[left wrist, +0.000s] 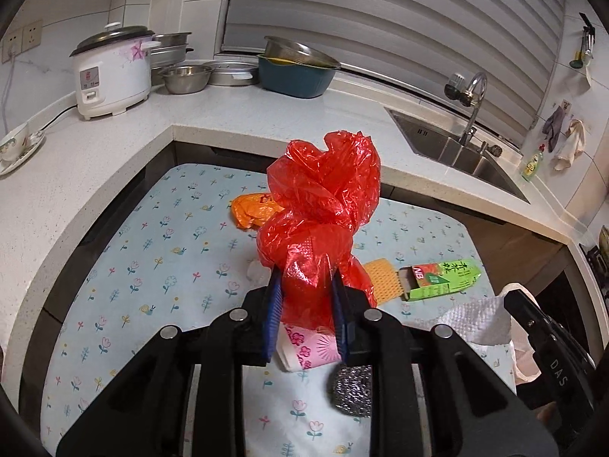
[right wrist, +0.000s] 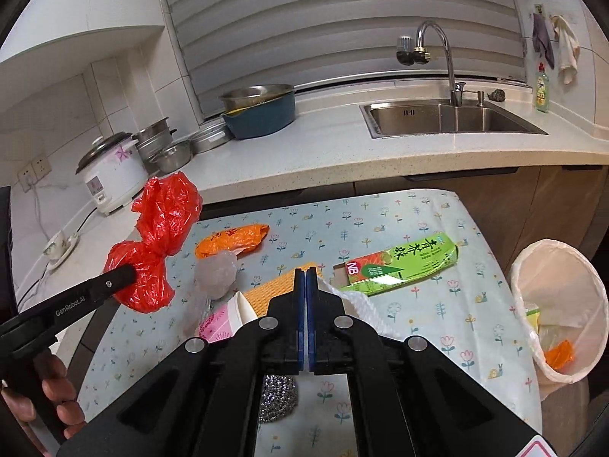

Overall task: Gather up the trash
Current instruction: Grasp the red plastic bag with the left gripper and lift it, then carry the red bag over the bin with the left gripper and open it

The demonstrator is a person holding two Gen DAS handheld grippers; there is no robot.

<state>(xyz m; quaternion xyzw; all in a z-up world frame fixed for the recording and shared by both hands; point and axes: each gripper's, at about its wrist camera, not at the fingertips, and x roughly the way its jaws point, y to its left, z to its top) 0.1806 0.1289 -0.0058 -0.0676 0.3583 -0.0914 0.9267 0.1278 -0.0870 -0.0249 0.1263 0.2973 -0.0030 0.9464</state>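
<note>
My left gripper (left wrist: 306, 278) is shut on a crumpled red plastic bag (left wrist: 323, 198), held up above the flowered tablecloth (left wrist: 152, 236). The right wrist view shows that bag (right wrist: 163, 221) at the left, on the left gripper's finger (right wrist: 114, 282). My right gripper (right wrist: 305, 272) is shut, with a white paper towel (right wrist: 354, 301) pinched at its tip and hanging to the right. On the cloth lie an orange bag (right wrist: 232, 240), a green carton (right wrist: 399, 266), a yellow foam net (right wrist: 270, 289), a pink flowered paper cup (right wrist: 220, 323), a clear plastic wad (right wrist: 215, 270) and a steel scourer (right wrist: 278, 396).
A bin with a white liner (right wrist: 559, 304) stands off the table's right edge, with some scraps inside. Behind the table runs a white counter (right wrist: 323, 152) with a rice cooker (right wrist: 110, 175), steel bowls (right wrist: 171, 156), a blue basin (right wrist: 262, 114) and a sink (right wrist: 449, 118).
</note>
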